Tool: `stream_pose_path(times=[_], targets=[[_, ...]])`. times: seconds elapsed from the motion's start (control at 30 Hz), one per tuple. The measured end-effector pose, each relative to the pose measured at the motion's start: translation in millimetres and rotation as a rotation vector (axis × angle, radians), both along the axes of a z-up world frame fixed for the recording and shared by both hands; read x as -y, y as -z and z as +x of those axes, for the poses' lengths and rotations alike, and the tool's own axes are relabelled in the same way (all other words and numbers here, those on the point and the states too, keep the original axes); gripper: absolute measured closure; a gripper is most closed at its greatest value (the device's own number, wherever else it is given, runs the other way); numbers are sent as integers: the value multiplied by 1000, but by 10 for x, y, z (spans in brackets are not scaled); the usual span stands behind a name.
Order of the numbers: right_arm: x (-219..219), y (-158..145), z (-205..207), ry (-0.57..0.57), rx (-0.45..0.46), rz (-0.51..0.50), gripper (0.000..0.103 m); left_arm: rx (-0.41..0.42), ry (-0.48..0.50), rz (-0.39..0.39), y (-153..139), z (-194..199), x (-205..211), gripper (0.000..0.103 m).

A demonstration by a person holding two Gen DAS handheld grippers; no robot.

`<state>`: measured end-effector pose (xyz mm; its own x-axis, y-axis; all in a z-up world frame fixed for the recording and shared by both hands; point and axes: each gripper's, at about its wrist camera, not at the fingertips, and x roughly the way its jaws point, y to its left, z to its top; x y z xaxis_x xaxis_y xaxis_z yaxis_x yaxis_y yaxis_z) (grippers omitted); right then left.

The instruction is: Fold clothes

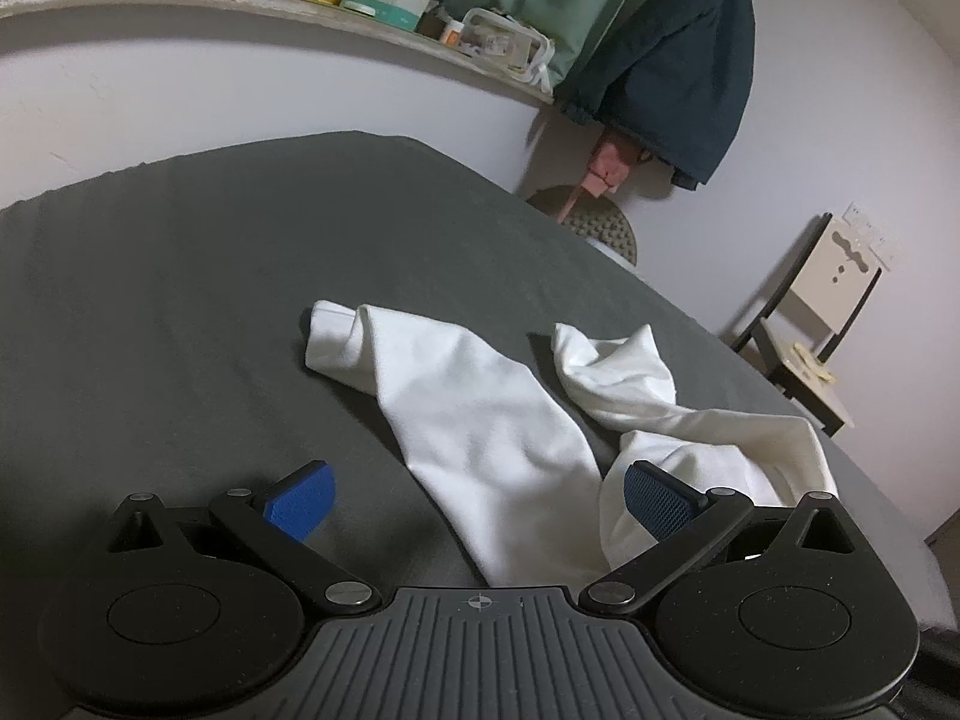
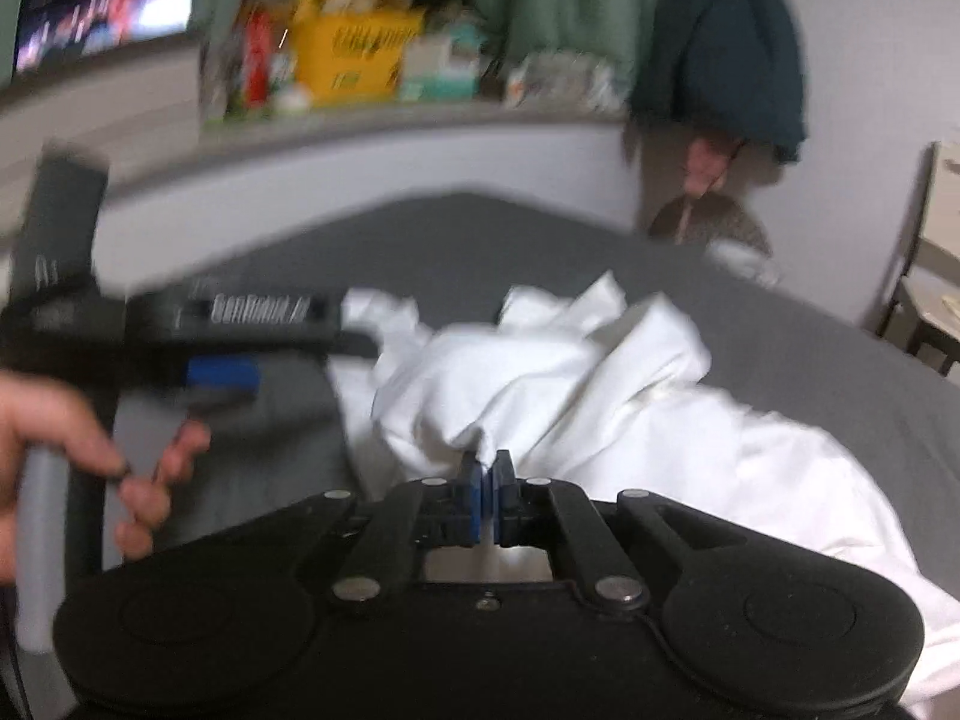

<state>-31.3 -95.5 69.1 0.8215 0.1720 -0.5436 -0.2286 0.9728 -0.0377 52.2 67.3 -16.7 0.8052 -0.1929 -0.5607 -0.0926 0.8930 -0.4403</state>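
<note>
White cotton, a crumpled garment, lies mid-bed toward the right edge of our grey bed. Our right gripper pinches a fold; our left gripper hangs spread. A thin pinch could slip, or drag cloth off the edge; ample bare bed lies leftward.

The left hand-held gripper hovers with jaws spread wide, while the right hand-held gripper is pinched closed.

Both wrist views low, facing bed
</note>
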Motion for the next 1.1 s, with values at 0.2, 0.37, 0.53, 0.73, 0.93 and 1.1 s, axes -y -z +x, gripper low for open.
stream_pose_path(times=[0.2, 0.37, 0.53, 0.73, 0.93, 1.1], targets=[[752, -233, -183, 249, 70, 66, 99, 24, 69, -38, -17, -9, 73, 0], [1260, -224, -314, 440, 82, 60, 99, 79, 152, 74, -86, -53, 279, 0], [1535, -92, -414, 575, 51, 32, 99, 156, 281, 139, -162, -129, 497, 0], [1972, 182, -456, 748, -5, 88, 99, 221, 452, 205, -194, -247, 766, 0], [2030, 324, -543, 744, -26, 135, 89, 287, 622, 276, -235, -421, 1016, 0], [1829, 103, -732, 672, 23, 83, 70, 375, 784, 352, -296, -684, 1240, 0]])
